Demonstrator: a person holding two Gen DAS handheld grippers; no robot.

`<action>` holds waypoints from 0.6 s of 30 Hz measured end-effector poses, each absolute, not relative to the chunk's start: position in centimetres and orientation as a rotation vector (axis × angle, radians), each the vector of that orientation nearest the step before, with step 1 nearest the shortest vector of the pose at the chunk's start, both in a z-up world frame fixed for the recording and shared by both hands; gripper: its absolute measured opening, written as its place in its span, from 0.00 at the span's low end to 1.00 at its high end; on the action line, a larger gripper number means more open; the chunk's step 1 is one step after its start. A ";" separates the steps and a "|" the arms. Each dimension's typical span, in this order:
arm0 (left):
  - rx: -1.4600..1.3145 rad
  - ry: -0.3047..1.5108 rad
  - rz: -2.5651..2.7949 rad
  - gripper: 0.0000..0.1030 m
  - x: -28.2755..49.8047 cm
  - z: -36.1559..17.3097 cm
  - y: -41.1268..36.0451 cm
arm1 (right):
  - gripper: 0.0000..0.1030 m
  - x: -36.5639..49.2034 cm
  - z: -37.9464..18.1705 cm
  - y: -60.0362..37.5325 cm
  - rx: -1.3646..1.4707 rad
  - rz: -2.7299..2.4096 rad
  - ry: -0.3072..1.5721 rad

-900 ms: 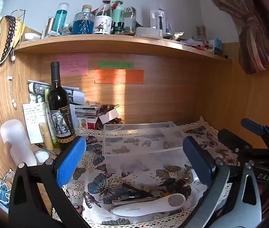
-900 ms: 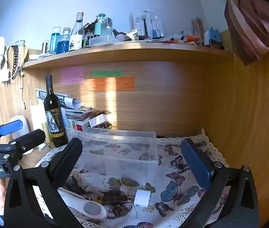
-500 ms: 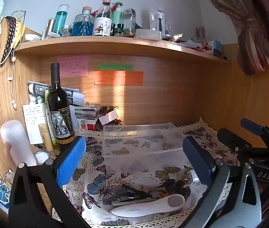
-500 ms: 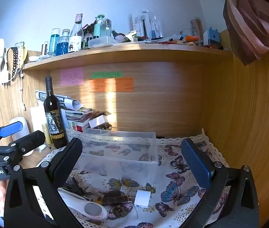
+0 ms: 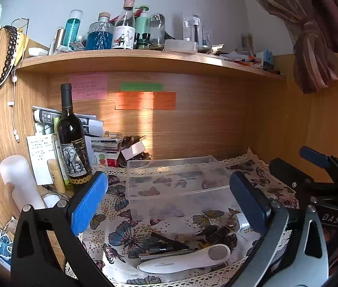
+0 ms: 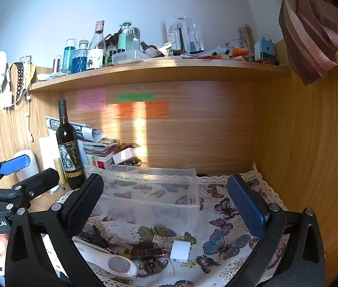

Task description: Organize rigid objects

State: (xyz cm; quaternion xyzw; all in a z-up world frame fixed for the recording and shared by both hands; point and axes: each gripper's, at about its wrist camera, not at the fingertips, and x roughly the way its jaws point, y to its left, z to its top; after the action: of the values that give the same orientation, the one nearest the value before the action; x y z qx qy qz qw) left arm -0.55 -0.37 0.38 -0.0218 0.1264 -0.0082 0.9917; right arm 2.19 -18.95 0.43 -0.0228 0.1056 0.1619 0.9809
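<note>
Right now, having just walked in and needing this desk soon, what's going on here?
A person holds a two-finger gripper in each hand over a butterfly-print cloth. The left gripper and right gripper are both open and hold nothing. An empty clear plastic bin sits mid-cloth. In front of it lie loose items: a white handheld tool, a small white box and dark clips. Nothing has been sorted yet.

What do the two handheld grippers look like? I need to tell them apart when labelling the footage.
The left gripper has black and grey metal arms with bolts and blue finger pads; seen in the right view it reads "GenRobot.AI". The right gripper has black arms with silver bolts, one black textured pad and one blue; the left view shows "DAS" on it. No cables or sleeves are visible.
</note>
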 end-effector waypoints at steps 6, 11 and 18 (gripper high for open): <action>-0.054 0.259 -0.018 1.00 -0.4 0.4 -0.3 | 1.00 2.1 0.5 -19.0 -0.047 0.327 0.207; -0.054 0.260 -0.018 1.00 -0.4 0.4 -0.3 | 1.00 2.0 0.5 -19.1 -0.037 0.338 0.206; -0.053 0.257 -0.017 1.00 -0.3 0.5 -0.4 | 1.00 1.9 0.5 -19.1 -0.035 0.335 0.204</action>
State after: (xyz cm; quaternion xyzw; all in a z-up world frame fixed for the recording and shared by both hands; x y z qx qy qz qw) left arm -0.30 -0.35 0.52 -0.0264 0.1279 -0.0086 0.9914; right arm 1.93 -19.06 0.54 -0.0175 0.1012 0.1665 0.9807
